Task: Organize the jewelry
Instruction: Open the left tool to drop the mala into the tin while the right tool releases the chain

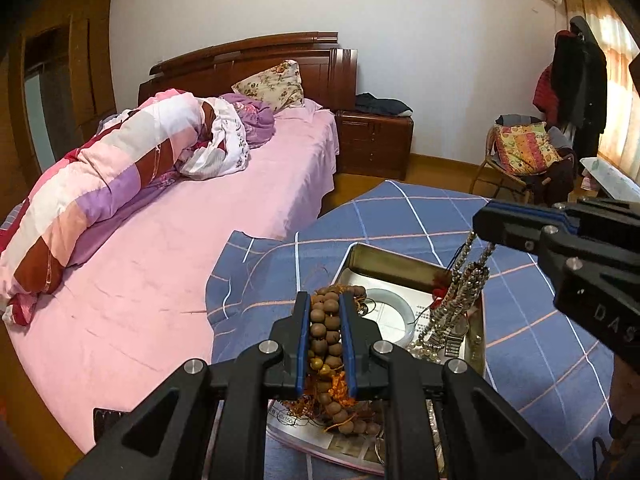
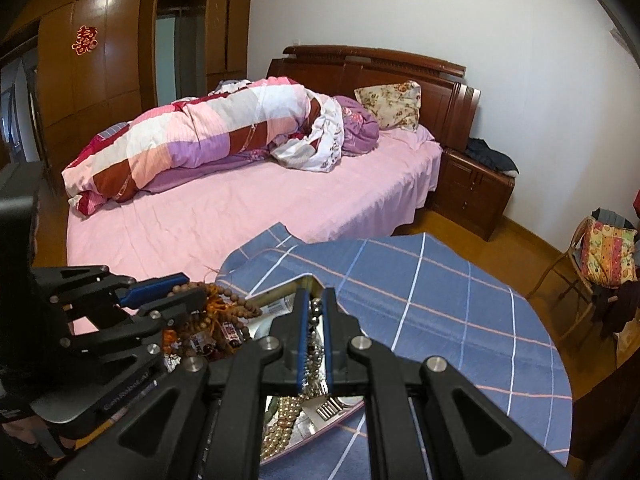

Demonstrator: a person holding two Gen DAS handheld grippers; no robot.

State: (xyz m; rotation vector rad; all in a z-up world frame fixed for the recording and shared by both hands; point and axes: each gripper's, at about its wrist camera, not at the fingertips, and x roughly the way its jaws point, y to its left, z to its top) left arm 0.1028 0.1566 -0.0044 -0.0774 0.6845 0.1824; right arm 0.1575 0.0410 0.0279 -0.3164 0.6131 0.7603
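Beads are hanging from both grippers above the shallow metal tray [image 1: 476, 344]: left gripper [image 1: 325, 340] is clamping brown wooden bead strands [image 1: 322, 334], right gripper [image 2: 316, 344] is pinching a silvery beaded chain [image 1: 460, 292]. Both are looking limp, tangle-prone; gripping bunched mid-lengths seems safest.

"DAS" on right tool [image 1: 486, 229].

A round table under a blue checked cloth [image 1: 420, 216] carries an open metal tin [image 1: 384, 266] near its left edge, nearside
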